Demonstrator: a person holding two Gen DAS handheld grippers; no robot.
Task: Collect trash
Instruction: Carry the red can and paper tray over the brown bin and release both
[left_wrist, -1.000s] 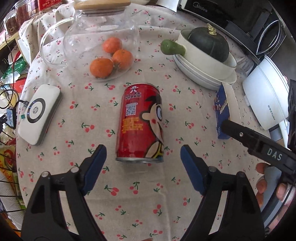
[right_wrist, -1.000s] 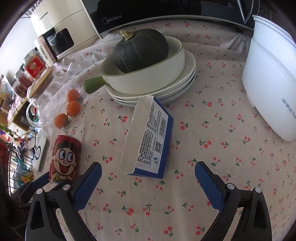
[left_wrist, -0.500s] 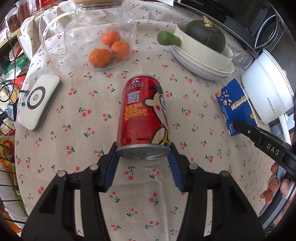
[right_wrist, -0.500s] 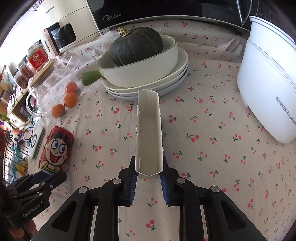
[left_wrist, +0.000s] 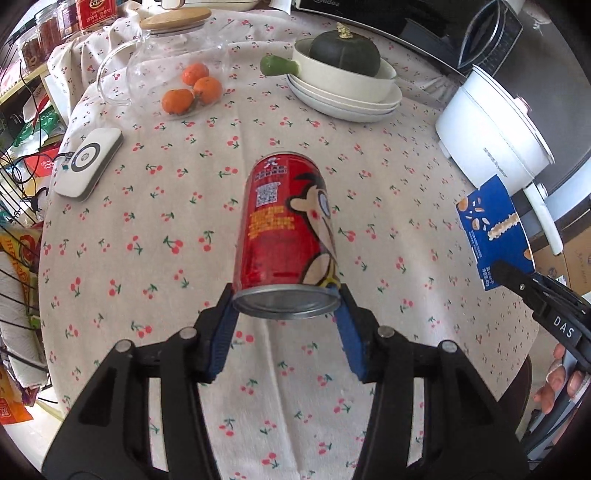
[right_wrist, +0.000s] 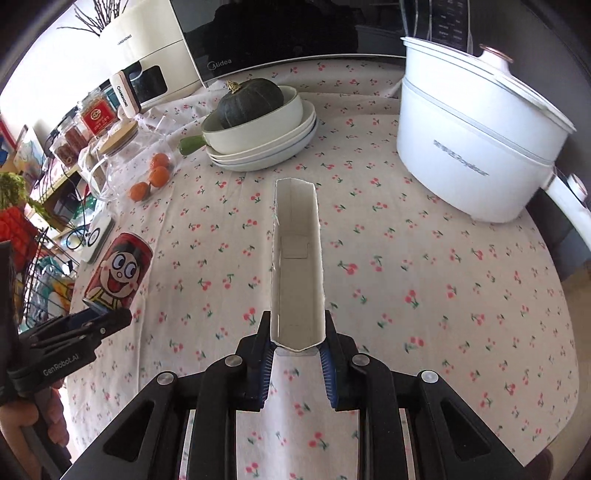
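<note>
My left gripper (left_wrist: 286, 314) clamps the base of the red cartoon-printed metal can (left_wrist: 288, 236) — lifted off the cherry-print tablecloth (left_wrist: 147, 229). My right gripper (right_wrist: 297, 354) pinches the open blue-and-white cardboard box (right_wrist: 297, 258) by its end, white inside facing up. White pot (right_wrist: 469, 155) reads "Royalstar"; microwave (right_wrist: 258, 37) "Midea".

Glossy printed metal can (left_wrist: 288, 236) is showing a bare silvery rim between the left tool's (left_wrist: 286, 325) ribbed blue pads. Matt white paperboard carton (right_wrist: 297, 266) is sitting in the right tool (right_wrist: 297, 363). Beyond: matt woven tablecloth (left_wrist: 369, 173), clear glass jar (left_wrist: 166, 74), wooden lid (left_wrist: 175, 18), glazed bowl (left_wrist: 343, 79).
</note>
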